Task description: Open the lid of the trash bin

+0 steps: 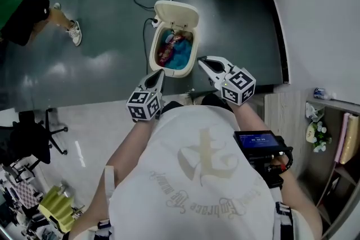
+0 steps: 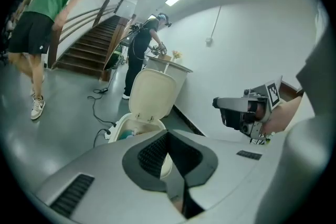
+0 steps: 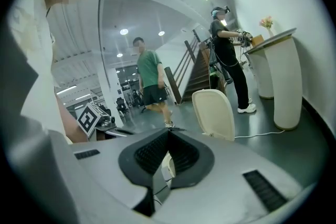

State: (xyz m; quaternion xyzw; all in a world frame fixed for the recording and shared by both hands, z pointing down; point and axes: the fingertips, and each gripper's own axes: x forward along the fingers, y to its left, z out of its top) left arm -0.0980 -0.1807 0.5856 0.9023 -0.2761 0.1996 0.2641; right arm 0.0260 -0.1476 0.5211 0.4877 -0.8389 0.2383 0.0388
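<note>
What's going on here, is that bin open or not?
A person holds a gripper in each hand over a small cream trash bin on the dark floor. Its lid stands raised, and blue and red rubbish shows inside. The left gripper and the right gripper are both shut on nothing. They hang by the bin's near end and appear to touch neither the bin nor the lid.
</note>
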